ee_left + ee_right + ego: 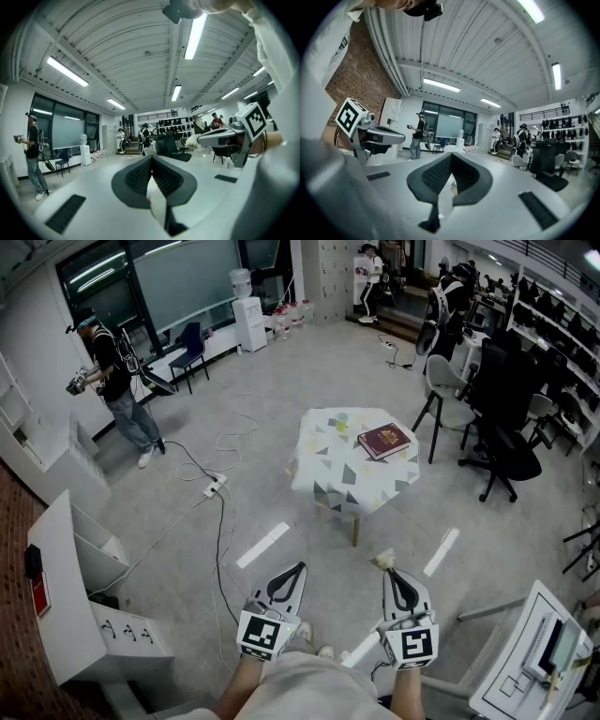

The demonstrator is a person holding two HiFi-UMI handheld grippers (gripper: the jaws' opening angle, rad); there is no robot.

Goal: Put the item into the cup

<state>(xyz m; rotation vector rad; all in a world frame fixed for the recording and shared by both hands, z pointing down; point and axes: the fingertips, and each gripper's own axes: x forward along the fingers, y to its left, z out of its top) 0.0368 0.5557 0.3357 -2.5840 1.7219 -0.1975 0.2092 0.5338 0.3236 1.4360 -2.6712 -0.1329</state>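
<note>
The right tongs (388, 574) are clamped on a small, pale, crumpled lump (382, 562) at their tip, over the floor and well short of the counter (328, 486) with its triangle-patterned cloth. The left tongs (298, 570) have their ribbed black pads (137, 176) pressed together on nothing. A small pale cup (341, 418) stands on the counter (near its far edge), near a flat maroon book (383, 440).

Open-plan lab, tube-lit.
Grey concrete floor (309, 371) with white tape strips (262, 545) and loose cables (220, 488). Small table (352, 488) with a patterned cloth mid-room. Big windows (159, 282) on the far wall, water dispenser (248, 320) beside them. Black office chairs (506, 442) and shelving (562, 324) at right, white cabinet (84, 596) and brick wall (11, 615) at left. Ribbed white ceiling (117, 47), tube lights (68, 71).
</note>
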